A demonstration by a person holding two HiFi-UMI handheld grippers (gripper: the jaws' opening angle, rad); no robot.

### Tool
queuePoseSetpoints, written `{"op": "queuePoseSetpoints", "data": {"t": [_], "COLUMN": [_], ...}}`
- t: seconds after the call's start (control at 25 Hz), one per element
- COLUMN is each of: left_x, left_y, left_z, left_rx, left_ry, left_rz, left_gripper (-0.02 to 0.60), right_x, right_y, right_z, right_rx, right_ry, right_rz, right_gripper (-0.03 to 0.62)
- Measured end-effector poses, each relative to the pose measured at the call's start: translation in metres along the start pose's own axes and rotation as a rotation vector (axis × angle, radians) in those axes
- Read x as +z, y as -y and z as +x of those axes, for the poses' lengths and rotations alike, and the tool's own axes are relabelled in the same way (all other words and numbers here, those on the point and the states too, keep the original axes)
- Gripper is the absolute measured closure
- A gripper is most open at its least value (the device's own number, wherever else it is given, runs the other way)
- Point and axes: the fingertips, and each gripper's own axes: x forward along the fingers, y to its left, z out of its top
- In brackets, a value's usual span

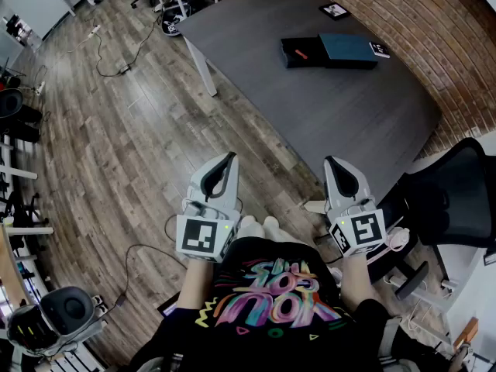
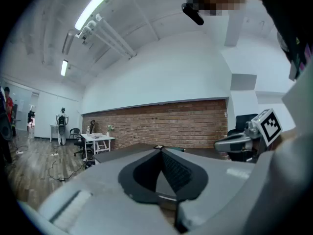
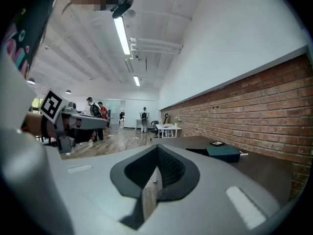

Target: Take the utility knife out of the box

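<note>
A dark box [image 1: 329,51] lies on the grey table [image 1: 341,115], far ahead of me. Its tray is slid out to the left, and a small red utility knife [image 1: 301,53] lies in it. The teal part of the box [image 3: 222,153] also shows in the right gripper view. My left gripper [image 1: 229,158] and right gripper [image 1: 332,162] are held close to my body over the wood floor, well short of the table. Both point forward, shut and with nothing in them. Their jaws meet at the tips in the left gripper view [image 2: 160,150] and the right gripper view [image 3: 157,146].
A black office chair [image 1: 457,200] stands at my right, beside the table's near corner. Two marker cards [image 1: 334,10] lie near the box. Cables [image 1: 116,60] trail over the floor at the left. A white table [image 3: 166,127] and people [image 3: 95,109] are far off.
</note>
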Motion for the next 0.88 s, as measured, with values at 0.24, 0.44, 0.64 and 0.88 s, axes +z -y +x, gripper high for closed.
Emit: {"op": "queuePoseSetpoints", "data": {"t": [0.24,0.44,0.64,0.88], "left_x": [-0.001,0.002,0.001,-0.001], "left_y": [0.001,0.002,0.003,-0.016], "left_z": [0.003,-0.004,-0.008,0.015], "left_rx": [0.025,0.050,0.079,0.090], "left_ry": [-0.019,-0.002,0.001,-0.007], "left_rz": [-0.009,-0.002,-0.017,-0.007], "left_gripper": [0.580,0.580,0.580,0.580], "right_x": [-0.003,0.000,-0.002,-0.010], "right_y": [0.001,-0.008,-0.016,-0.011], "right_z": [0.001,0.005,0.011,0.042], "right_rx": [0.004,0.057,0.103,0.128], "right_ry": [0.019,0.043,0.046,0.018], "right_rz": [0.013,0.016,0.012,0.014], "right_gripper": [0.597,0.597,0.595,0.595]}}
